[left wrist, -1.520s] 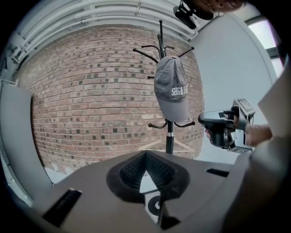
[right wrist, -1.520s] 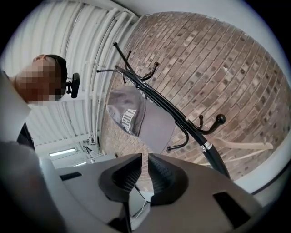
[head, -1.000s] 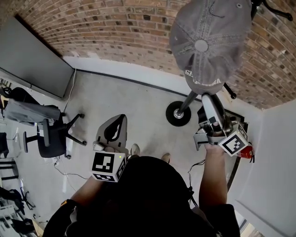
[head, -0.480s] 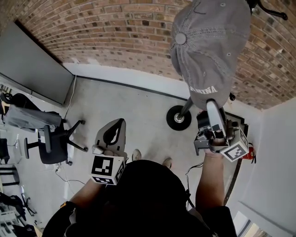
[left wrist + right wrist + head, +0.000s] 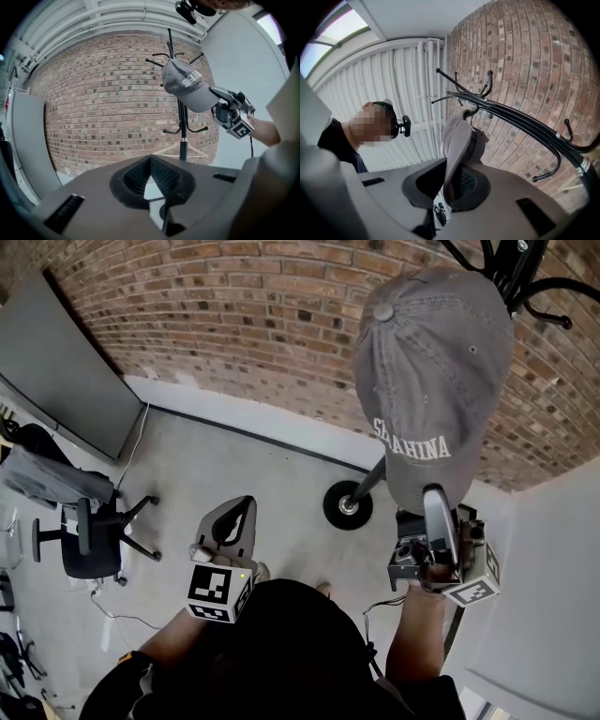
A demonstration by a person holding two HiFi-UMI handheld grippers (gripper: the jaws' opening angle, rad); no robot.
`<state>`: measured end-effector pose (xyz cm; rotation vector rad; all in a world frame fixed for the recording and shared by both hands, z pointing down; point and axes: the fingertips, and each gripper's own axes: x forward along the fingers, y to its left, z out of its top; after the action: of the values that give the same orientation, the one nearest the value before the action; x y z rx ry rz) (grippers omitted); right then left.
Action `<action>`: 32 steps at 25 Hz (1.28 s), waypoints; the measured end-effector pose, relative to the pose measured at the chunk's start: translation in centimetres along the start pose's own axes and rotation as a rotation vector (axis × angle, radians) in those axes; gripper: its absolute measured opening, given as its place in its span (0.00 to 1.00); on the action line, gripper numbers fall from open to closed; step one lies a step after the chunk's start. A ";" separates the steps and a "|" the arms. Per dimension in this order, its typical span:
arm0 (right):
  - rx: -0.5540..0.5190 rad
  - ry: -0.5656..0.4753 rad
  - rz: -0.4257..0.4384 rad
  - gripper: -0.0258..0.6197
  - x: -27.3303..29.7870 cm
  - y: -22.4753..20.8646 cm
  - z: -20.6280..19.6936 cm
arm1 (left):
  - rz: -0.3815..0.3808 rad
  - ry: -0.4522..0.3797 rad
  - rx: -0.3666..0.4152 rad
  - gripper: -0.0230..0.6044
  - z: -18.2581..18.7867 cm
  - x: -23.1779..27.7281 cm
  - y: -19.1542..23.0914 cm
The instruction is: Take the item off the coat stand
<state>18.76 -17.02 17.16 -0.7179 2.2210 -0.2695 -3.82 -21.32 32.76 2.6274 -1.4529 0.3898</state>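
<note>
A grey cap (image 5: 427, 381) with white lettering hangs from a top hook of the black coat stand (image 5: 367, 482). My right gripper (image 5: 436, 498) reaches up to the cap's brim. In the right gripper view the brim (image 5: 457, 140) runs down between the jaws of the right gripper (image 5: 451, 183), which are closing, and the pads press on it. The stand's curved hooks (image 5: 520, 122) arch above. My left gripper (image 5: 246, 504) hangs lower at the left, away from the stand, shut and holding nothing. From the left gripper view the cap (image 5: 187, 86) and stand (image 5: 183, 136) show beyond the left gripper (image 5: 150, 161).
A brick wall (image 5: 234, 324) stands behind the coat stand, whose round base (image 5: 347, 505) rests on the grey floor. A white wall (image 5: 553, 559) closes the right side. An office chair (image 5: 84, 531) and a grey panel (image 5: 66, 371) are at the left. A wooden hanger (image 5: 180, 149) hangs low on the stand.
The right gripper has risen from just under the cap to its brim, and its jaws have come together over the brim. The left gripper has hardly moved.
</note>
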 end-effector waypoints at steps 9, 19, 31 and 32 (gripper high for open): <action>-0.114 0.058 0.120 0.09 7.0 4.2 1.9 | 0.060 -0.035 -0.070 0.08 -0.1 -2.0 3.1; 0.128 0.216 0.056 0.09 8.0 3.9 -10.4 | 0.163 -0.011 -0.163 0.08 -3.6 -5.6 9.4; 0.385 0.307 -0.479 0.09 -1.3 1.8 -27.4 | -0.189 0.135 -0.181 0.08 -10.0 -4.9 8.8; 0.377 0.298 -0.519 0.09 -2.1 1.8 -28.0 | -0.233 0.146 -0.174 0.08 -10.6 -4.7 8.4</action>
<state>-1.39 -15.26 36.75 -1.0818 2.1222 -1.0813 -15.11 -19.68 41.46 2.5315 -1.0716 0.3998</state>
